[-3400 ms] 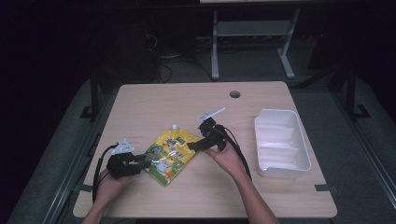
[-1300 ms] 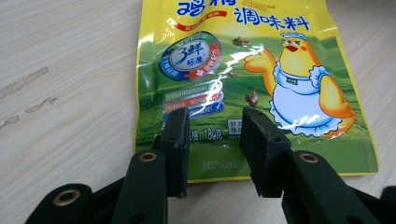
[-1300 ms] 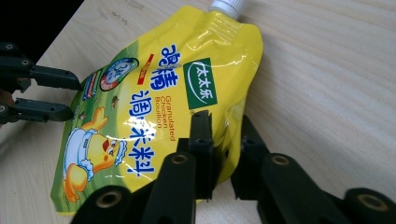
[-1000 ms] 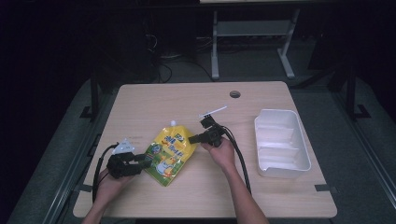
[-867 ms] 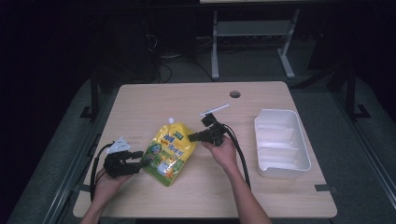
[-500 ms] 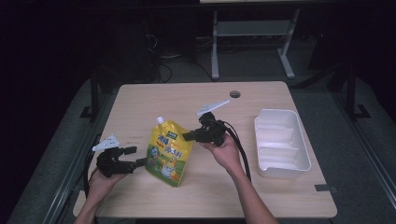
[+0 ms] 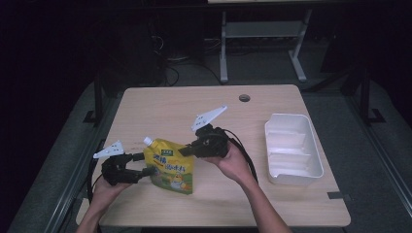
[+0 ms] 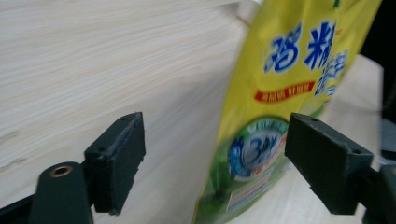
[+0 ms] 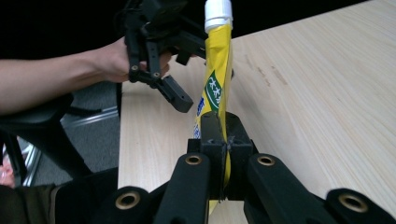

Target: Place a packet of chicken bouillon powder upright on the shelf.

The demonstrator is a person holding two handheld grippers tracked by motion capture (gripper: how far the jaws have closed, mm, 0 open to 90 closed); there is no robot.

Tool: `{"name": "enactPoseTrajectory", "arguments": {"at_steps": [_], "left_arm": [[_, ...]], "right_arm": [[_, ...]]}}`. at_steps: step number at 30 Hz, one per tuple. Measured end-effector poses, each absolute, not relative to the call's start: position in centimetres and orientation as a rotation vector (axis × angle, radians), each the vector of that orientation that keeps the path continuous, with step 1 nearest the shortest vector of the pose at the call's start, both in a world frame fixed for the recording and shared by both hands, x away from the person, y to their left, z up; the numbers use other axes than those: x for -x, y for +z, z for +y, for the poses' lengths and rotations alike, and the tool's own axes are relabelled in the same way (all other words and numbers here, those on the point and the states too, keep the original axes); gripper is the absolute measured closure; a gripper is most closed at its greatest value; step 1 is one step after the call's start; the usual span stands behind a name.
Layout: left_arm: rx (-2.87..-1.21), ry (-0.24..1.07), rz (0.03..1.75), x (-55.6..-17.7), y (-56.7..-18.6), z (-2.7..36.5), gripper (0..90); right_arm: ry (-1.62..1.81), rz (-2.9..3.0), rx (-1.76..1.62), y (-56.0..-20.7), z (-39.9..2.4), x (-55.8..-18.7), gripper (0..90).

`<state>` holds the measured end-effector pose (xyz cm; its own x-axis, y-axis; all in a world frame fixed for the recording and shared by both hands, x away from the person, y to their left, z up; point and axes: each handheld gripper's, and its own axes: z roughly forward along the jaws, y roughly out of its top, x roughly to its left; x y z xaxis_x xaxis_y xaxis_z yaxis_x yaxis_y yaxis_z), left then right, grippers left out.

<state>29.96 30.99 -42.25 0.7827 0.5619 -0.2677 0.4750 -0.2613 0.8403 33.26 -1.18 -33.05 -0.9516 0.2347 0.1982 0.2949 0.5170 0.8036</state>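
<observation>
Yellow glossy spouted pouch (image 7: 171, 166) upright, right gripper (image 9: 223, 154) fingers pinching it, left gripper (image 8: 212, 170) fingers spread, seemingly clear.

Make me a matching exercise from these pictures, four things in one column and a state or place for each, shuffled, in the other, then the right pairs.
Column one:
1. yellow pouch
2. left gripper
3. right gripper
4. white tray

Column two:
A. clamped on an edge of the bag
B. empty, near the table's right edge
C. held upright on the table, white cap on top
D. jaws apart, one on each side of the bag, not pressing on it

Right pairs: 1-C, 2-D, 3-A, 4-B
</observation>
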Motion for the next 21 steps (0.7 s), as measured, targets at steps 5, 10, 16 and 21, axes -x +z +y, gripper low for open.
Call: {"name": "enactPoseTrajectory", "arguments": {"at_steps": [5,10,16,21], "left_arm": [[-1.916,0.026,0.725,-30.0,-42.3,30.6,28.4],[-1.939,0.006,0.682,-29.9,-42.4,30.2,44.1],[-1.959,0.006,0.652,-29.6,-42.3,30.2,61.8],[-1.971,-0.011,0.611,-29.4,-42.3,30.0,77.3]], "right_arm": [[-1.424,-2.682,0.419,-32.8,-0.8,-33.1,88.7],[-1.426,-2.670,0.417,-32.9,-0.8,-33.3,88.7],[-1.415,-2.688,0.451,-32.9,-1.0,-33.6,88.5],[-1.419,-2.689,0.497,-33.2,-1.5,-34.1,86.3]]}}
